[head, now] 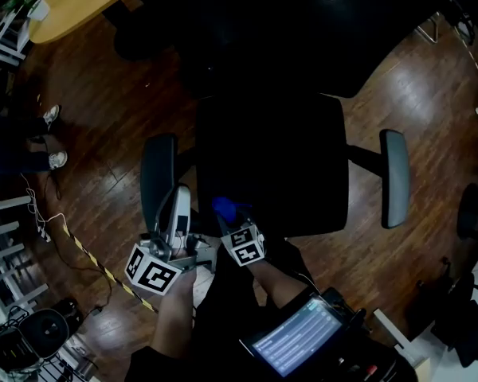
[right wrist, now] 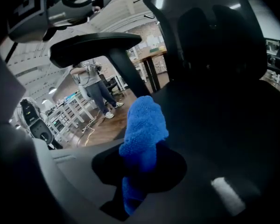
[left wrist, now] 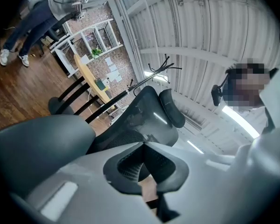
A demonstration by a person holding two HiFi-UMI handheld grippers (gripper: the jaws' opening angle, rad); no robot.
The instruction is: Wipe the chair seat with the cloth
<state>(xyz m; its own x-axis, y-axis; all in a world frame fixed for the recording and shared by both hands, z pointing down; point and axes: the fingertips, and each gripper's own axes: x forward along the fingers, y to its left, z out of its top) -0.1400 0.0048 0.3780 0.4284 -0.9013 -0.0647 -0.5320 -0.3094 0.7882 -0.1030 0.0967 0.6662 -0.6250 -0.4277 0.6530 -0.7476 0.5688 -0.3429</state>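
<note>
On the left, the left claw (left wrist: 142, 147) is clenched with nothing between its jaws; the pads meet along a thin line. It sits just beside the chair's left armrest (head: 158, 177), on the outer side, and it tilts upward toward the mesh backrest (left wrist: 144, 113) and the headrest (left wrist: 171, 107).

Further right, the right claw (right wrist: 141, 154) is closed tight on the blue cloth (right wrist: 144, 120). The fluffy bunch of cloth pokes out past the jaw tips. In the head view the blue cloth (head: 225, 208) lies at the front left corner of the chair seat (head: 287, 165), between the left armrest and the seat's middle. The seat is too dark to tell whether the cloth touches it.

The black seat fills the middle of the head view. The right armrest (head: 394, 177) stands well apart from both claws, over the wooden floor (head: 103, 110).
</note>
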